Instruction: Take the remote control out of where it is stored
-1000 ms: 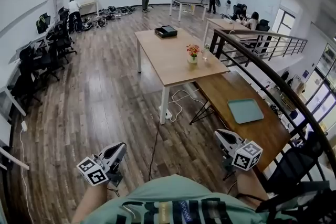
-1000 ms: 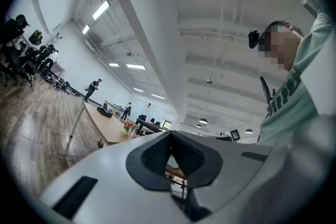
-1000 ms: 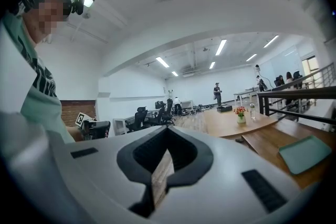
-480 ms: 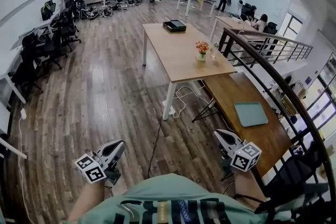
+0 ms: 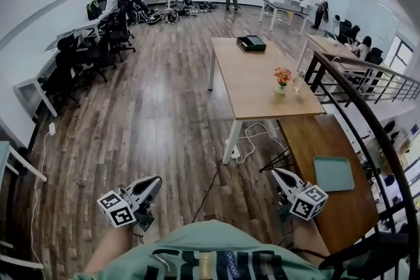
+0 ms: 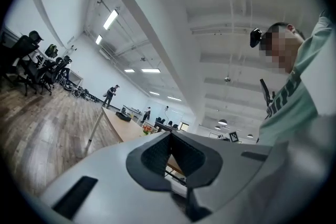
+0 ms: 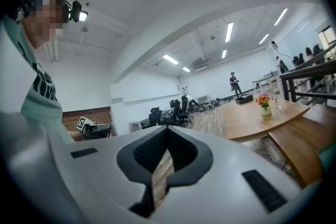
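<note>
No remote control shows in any view. In the head view my left gripper [image 5: 152, 183] and right gripper [image 5: 279, 174] hang low in front of the person's green shirt, over the wooden floor. Both point forward and nothing is between their jaws. The left gripper [image 6: 169, 136] has its dark pads closed together, and so does the right gripper [image 7: 167, 131]. A flat black box [image 5: 251, 43] lies at the far end of the long light table [image 5: 252, 85]. What it holds cannot be told from here.
A vase of flowers [image 5: 282, 79] stands near the table's right edge. A darker table [image 5: 328, 141] with a teal tray [image 5: 333, 173] is at the right, beside a black railing [image 5: 367, 116]. Cables [image 5: 248, 141] lie under the table. Office chairs [image 5: 98, 49] line the left wall; people stand far off.
The head view has swung left, so the tables and railing now sit further right in the frame. Both grippers have stayed low and shut near the body.
</note>
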`<state>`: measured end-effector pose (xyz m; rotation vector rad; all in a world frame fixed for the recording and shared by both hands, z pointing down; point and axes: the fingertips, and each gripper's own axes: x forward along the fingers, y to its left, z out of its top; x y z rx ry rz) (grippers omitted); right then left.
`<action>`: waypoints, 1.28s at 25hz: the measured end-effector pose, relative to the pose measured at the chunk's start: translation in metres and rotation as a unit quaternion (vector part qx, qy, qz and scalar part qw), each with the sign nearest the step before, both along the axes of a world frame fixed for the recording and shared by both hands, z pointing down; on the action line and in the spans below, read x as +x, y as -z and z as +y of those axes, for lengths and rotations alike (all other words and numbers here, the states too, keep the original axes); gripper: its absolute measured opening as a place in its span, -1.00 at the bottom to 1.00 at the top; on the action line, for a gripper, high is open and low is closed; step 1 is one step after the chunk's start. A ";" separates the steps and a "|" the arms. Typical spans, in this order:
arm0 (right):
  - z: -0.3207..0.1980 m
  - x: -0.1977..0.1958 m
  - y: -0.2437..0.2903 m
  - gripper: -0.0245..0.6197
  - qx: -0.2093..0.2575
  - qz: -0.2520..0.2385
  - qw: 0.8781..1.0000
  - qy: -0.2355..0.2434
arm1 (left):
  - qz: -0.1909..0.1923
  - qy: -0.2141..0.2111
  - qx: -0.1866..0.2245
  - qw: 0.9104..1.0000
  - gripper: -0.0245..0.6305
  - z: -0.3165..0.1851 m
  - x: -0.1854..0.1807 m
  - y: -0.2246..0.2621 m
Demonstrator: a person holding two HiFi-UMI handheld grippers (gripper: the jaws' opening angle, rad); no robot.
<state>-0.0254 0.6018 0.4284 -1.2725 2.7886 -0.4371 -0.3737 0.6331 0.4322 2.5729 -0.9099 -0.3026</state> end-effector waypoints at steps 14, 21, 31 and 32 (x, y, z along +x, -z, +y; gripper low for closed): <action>-0.132 0.100 0.003 -0.92 0.022 -0.016 0.996 0.087 | -0.009 0.068 0.017 0.998 -0.93 -0.071 0.112 0.029; -0.163 0.100 -0.015 -0.92 0.005 -0.025 0.994 0.110 | -0.028 0.080 0.005 0.996 -0.93 -0.091 0.122 0.033; -0.224 0.084 -0.026 -0.92 -0.013 -0.004 0.996 0.083 | 0.001 0.054 -0.006 0.999 -0.93 -0.177 0.100 0.010; -0.233 0.081 -0.027 -0.92 -0.013 0.001 0.997 0.073 | 0.006 0.046 -0.004 0.999 -0.93 -0.189 0.094 0.007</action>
